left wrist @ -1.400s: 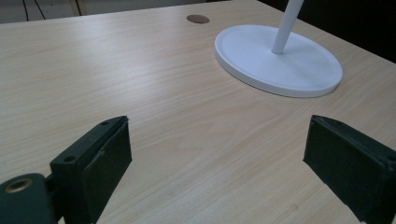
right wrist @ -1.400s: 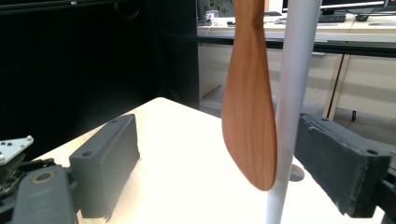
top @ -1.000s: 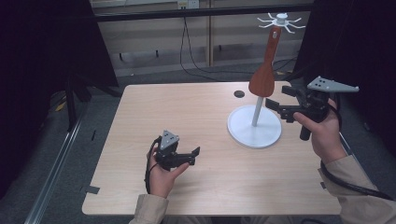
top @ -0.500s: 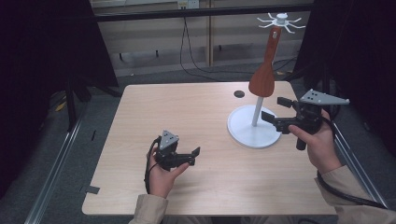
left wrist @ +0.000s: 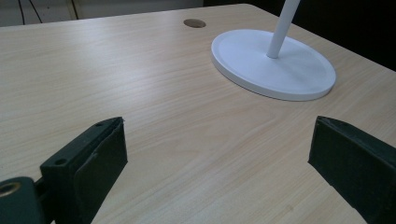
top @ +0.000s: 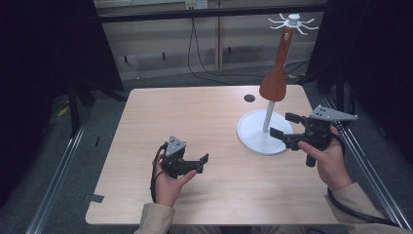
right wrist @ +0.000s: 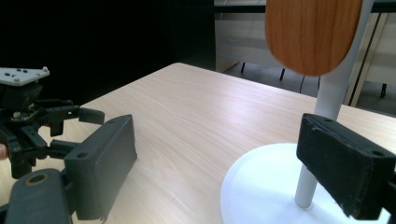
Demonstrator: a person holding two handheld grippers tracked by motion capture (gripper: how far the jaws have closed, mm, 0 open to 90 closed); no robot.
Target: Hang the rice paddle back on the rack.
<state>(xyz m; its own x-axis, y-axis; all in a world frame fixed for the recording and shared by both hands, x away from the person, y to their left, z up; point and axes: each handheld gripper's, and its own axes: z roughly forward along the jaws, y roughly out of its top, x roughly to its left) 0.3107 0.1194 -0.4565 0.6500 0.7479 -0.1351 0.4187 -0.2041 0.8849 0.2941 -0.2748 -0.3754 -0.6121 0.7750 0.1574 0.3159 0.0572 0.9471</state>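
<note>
A white stand with a round base [top: 253, 134] and a thin pole [top: 267, 116] rises at the table's right side. A brown wooden spatula [top: 274, 84] hangs from the hook ring [top: 292, 20] on top, blade down. My right gripper [top: 283, 125] is open and low over the base's right edge, its jaws facing the pole [right wrist: 327, 93], with the spatula blade [right wrist: 310, 32] above. My left gripper [top: 200, 164] rests open and holding nothing near the table's front, pointing right at the base [left wrist: 299, 81].
A light wooden table [top: 195, 117] carries the stand. A dark round grommet [top: 249, 98] sits near the far edge, left of the stand. Metal rails [top: 53, 195] run along the floor on both sides. Cables lie on the floor behind.
My right gripper has dropped from beside the spatula blade to low over the stand's base and come slightly nearer. The left gripper has stayed put.
</note>
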